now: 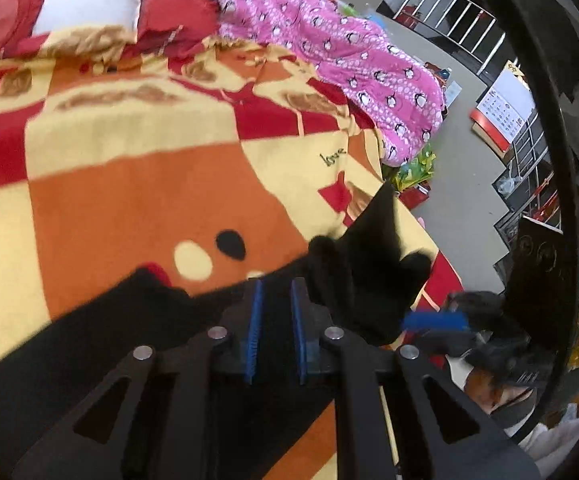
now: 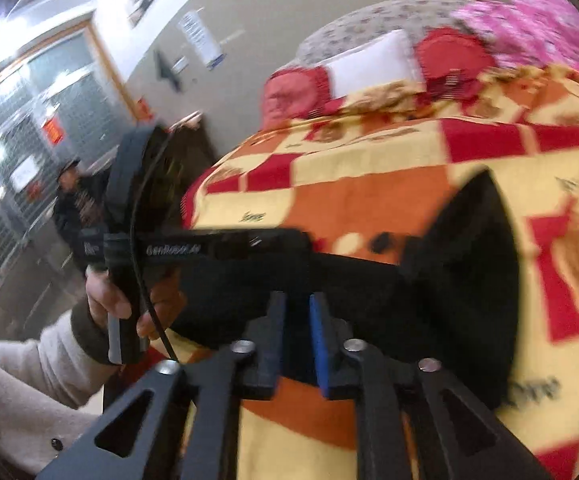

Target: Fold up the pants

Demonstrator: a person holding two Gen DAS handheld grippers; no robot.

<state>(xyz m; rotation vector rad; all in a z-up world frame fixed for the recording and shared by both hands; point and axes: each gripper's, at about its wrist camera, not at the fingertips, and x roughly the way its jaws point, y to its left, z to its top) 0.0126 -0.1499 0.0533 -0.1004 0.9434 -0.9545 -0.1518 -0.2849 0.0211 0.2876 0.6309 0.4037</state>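
Note:
The black pants [image 1: 361, 264] lie bunched across the near part of an orange, yellow and red blanket [image 1: 129, 200] on a bed. My left gripper [image 1: 276, 282] is shut on a fold of them, and dark cloth fills the narrow gap between its blue pads. In the right wrist view the black pants [image 2: 469, 280] spread to the right, one corner sticking up. My right gripper [image 2: 298, 296] has black cloth filling the space between its fingers. A hand [image 2: 105, 300] in a cream sleeve holds the left gripper [image 2: 301, 240] just to the left. The right gripper [image 1: 435, 320] shows at the pants' right end.
A pink penguin-print quilt [image 1: 329, 48] lies along the bed's far right side. A white pillow [image 1: 89, 0] and red cushions [image 1: 177, 20] sit at the head. Beyond the bed's right edge are grey floor, a metal railing [image 1: 449, 20] and clutter. A person [image 2: 69, 184] stands far left.

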